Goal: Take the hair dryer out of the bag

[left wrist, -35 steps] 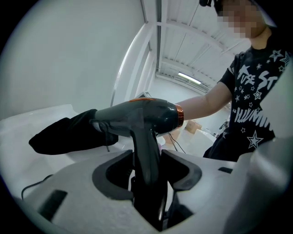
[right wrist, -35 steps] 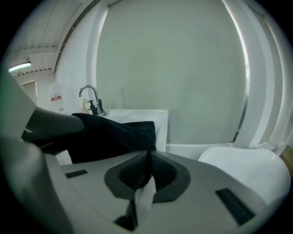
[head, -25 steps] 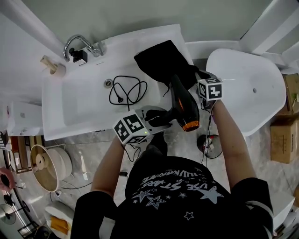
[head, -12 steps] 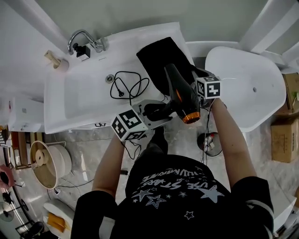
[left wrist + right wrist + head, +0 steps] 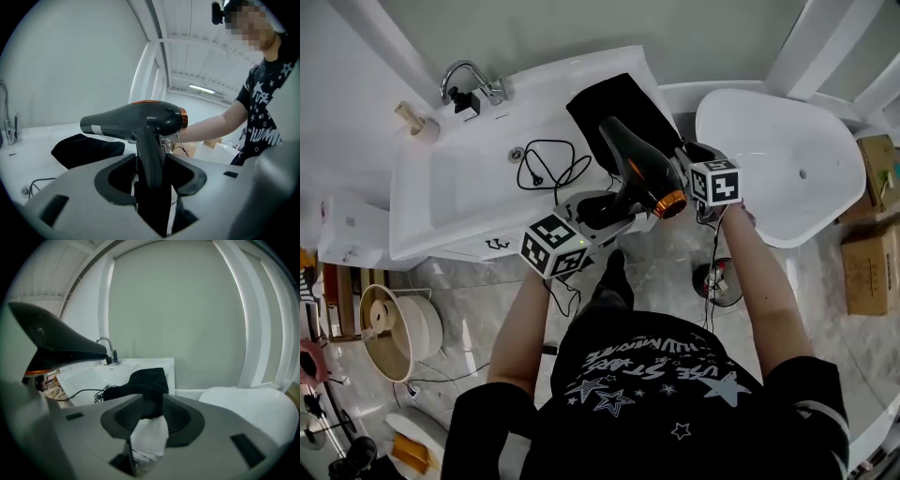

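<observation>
The hair dryer [image 5: 636, 172] is black with an orange ring and hangs in the air over the sink counter's front right corner. My left gripper [image 5: 602, 208] is shut on its handle [image 5: 150, 164], which stands upright between the pads. The black bag [image 5: 614, 111] lies slack on the counter behind it, and the dryer's cord [image 5: 548, 167] coils in the basin. To the dryer's right, my right gripper [image 5: 686, 155] has its jaws opening. Nothing is between them in the right gripper view [image 5: 152, 408], and the bag [image 5: 140, 383] lies beyond the tips.
The white sink [image 5: 450, 202] has a chrome faucet [image 5: 469, 82] and a soap dispenser [image 5: 414, 120] at the back left. A white bathtub [image 5: 773, 173] stands to the right, with cardboard boxes [image 5: 865, 272] beyond it. A round bin [image 5: 398, 323] and a small round object [image 5: 719, 281] sit on the floor.
The left gripper has lifted the dryer up and away from the bag, tilting its nozzle higher. The right gripper's jaws have parted, and it has drawn back from the bag.
</observation>
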Demonstrator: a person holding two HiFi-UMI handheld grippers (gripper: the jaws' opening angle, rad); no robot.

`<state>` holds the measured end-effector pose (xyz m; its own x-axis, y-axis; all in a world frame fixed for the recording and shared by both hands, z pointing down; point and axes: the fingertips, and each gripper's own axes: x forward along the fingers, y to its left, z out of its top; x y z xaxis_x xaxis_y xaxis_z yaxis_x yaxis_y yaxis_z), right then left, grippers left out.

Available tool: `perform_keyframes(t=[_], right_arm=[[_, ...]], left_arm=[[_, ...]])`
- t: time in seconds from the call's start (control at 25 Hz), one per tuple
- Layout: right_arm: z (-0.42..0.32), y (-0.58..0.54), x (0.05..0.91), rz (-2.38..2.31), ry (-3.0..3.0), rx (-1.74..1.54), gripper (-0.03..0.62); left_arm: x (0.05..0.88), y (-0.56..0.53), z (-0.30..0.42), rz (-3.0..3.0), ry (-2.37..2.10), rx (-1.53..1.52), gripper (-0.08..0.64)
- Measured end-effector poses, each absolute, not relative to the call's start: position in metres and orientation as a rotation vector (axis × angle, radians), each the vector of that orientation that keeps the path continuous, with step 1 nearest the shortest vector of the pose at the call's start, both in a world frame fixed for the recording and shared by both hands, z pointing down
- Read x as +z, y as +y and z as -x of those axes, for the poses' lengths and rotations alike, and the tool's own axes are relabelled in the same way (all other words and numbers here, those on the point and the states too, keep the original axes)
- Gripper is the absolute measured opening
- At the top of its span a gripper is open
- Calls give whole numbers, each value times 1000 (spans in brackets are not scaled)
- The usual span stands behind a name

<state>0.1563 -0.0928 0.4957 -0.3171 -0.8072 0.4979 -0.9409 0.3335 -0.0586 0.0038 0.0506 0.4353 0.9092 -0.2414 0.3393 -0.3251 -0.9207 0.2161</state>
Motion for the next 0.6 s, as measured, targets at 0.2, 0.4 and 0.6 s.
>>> perform_keyframes(t=[0.2,0.4,0.6], right_arm=[[-161,-41,474,-1574,-2295,438,123],[-163,-4,464,-1568,-2321,428,100],[-167,42,458,-1558,-2349,388,53]], left_arm=[[426,78,-7,-2792,-519,381,210],[420,97,-5,-2763,-576,322,210],[419,131,-2,-2735,-656,273,210]])
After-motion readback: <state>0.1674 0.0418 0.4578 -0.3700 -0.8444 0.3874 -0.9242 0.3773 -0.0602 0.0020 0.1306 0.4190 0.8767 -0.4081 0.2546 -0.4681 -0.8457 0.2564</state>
